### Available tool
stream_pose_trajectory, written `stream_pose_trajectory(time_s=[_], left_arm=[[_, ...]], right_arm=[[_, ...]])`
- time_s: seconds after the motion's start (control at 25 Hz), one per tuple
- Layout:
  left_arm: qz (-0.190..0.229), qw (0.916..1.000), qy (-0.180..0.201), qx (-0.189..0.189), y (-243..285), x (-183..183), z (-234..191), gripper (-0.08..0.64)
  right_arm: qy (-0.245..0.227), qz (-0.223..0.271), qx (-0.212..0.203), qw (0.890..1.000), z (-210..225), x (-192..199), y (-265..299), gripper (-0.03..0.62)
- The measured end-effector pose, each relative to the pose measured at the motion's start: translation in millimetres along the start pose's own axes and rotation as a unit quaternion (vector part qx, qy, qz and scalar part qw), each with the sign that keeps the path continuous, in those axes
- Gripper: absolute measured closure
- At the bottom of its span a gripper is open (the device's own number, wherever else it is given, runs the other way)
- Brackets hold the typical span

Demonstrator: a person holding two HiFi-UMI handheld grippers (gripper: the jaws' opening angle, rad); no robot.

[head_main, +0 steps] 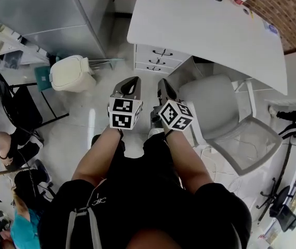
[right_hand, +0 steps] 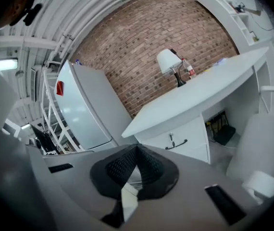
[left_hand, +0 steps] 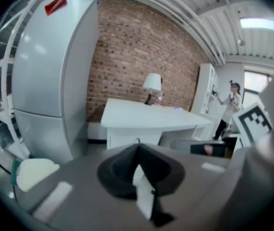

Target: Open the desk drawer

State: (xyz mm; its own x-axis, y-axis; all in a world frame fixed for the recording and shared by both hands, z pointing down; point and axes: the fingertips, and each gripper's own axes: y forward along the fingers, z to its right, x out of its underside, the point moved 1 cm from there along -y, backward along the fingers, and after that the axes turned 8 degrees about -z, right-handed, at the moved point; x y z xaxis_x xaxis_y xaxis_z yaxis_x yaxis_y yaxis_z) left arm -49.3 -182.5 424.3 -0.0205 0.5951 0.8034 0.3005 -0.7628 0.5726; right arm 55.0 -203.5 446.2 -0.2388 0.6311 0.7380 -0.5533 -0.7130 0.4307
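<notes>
The white desk [head_main: 205, 19] stands ahead, with a stack of shut drawers [head_main: 157, 59] under its left end; each has a dark curved handle. In the right gripper view the top drawer [right_hand: 182, 139] and its handle show just beyond the jaws. My left gripper [head_main: 132, 81] and right gripper [head_main: 164, 83] are held side by side in front of me, well short of the drawers. Both point toward them. The left gripper [left_hand: 138, 149] and the right gripper [right_hand: 136, 148] each have their jaws shut together at the tips, with nothing between them.
A grey chair [head_main: 226, 118] stands to the right of the drawers, half under the desk. A white bin [head_main: 71, 72] sits on the floor to the left, beside a tall grey cabinet [head_main: 49, 9]. A lamp [right_hand: 168, 61] stands on the desk by the brick wall.
</notes>
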Motion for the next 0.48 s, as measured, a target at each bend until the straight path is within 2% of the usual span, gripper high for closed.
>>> stream_pose_trajectory(time_s=[0.12, 0.32, 0.4, 0.48], left_arm=[[0.003, 1.0, 0.0, 0.006, 41.2, 31.3, -23.7, 0.561], [0.017, 0.9997, 0.003, 0.02, 110.2, 90.9, -58.4, 0.561], [0.019, 0.9991, 0.009, 0.037, 141.1, 118.8, -66.5, 0.561], [0.021, 0.9983, 0.021, 0.05, 170.5, 145.4, -72.7, 0.561]], right_arm=[[0.03, -0.008, 0.003, 0.999, 30.4, 38.1, 37.7, 0.594], [0.045, -0.005, 0.024, 0.999, 90.3, 103.0, 98.8, 0.594], [0.033, 0.004, 0.03, 0.999, 113.9, 127.0, 126.7, 0.594], [-0.004, 0.01, 0.026, 1.0, 133.7, 149.5, 155.4, 0.594]])
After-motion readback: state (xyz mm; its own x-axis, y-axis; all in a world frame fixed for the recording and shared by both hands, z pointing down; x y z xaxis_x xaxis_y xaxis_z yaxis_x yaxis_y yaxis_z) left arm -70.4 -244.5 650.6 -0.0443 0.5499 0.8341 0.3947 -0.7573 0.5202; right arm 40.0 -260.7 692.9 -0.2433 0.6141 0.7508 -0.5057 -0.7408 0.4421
